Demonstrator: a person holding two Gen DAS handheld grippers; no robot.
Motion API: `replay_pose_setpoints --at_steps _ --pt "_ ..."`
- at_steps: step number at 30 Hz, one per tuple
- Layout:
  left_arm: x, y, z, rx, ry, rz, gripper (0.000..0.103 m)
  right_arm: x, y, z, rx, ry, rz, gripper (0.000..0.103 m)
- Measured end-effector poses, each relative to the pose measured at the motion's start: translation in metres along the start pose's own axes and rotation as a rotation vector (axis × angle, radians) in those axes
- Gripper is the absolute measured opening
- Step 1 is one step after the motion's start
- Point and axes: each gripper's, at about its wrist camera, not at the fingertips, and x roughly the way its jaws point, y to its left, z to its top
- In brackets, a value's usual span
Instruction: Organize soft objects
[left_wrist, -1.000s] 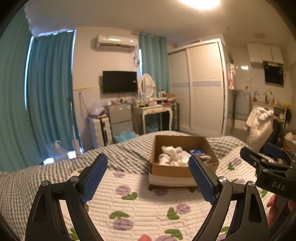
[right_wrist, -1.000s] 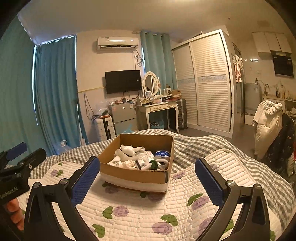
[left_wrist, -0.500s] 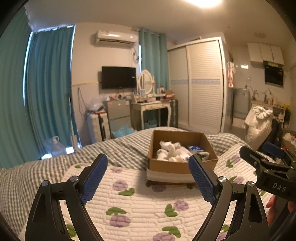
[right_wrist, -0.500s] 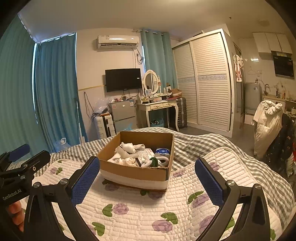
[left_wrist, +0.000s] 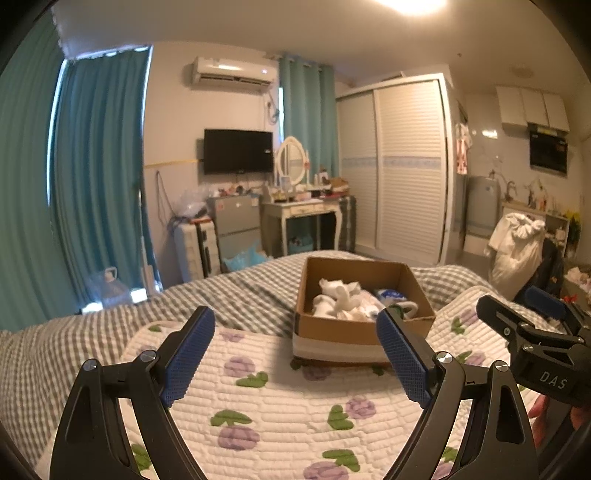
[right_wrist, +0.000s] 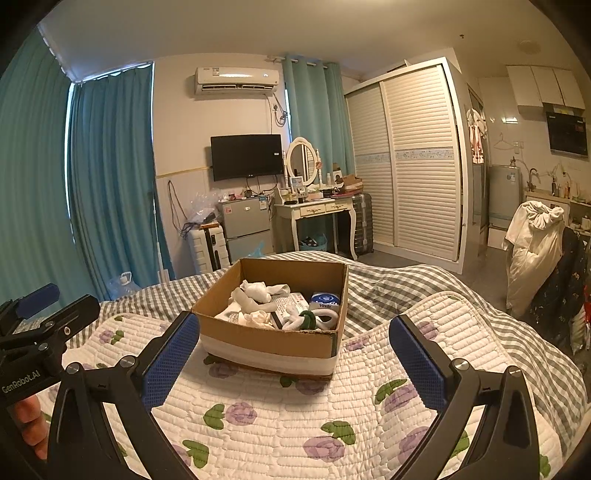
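A cardboard box (right_wrist: 271, 334) is sitting on a white quilt (right_wrist: 295, 417) printed with purple flowers, which is lying over a grey checked blanket (right_wrist: 399, 280) on the bed. Inside the box, white socks (right_wrist: 260, 291) are lying bundled at the back, a white and green rolled pair (right_wrist: 308, 320) is resting near the front wall, and a blue packet (right_wrist: 325, 298) is lying in the back right corner.

The left hand-held gripper (left_wrist: 295, 350) is hovering above the quilt with its blue pads (left_wrist: 188, 354) spread wide, holding nothing and touching nothing; the box is showing between them, further along the bed. The right hand-held gripper (right_wrist: 295, 363) is likewise gaping wide and empty, pointing at the box without touching it. Each gripper is showing at the edge of the other's view, close beside it.
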Motion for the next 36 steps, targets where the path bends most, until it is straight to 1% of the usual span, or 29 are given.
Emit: replay_pose_setpoints --at_steps 36 --pt "0.0012 0.0006 -0.0018 0.0 0.01 -0.007 0.09 0.0055 0.0006 -0.0062 -0.003 0.028 -0.007 0.103"
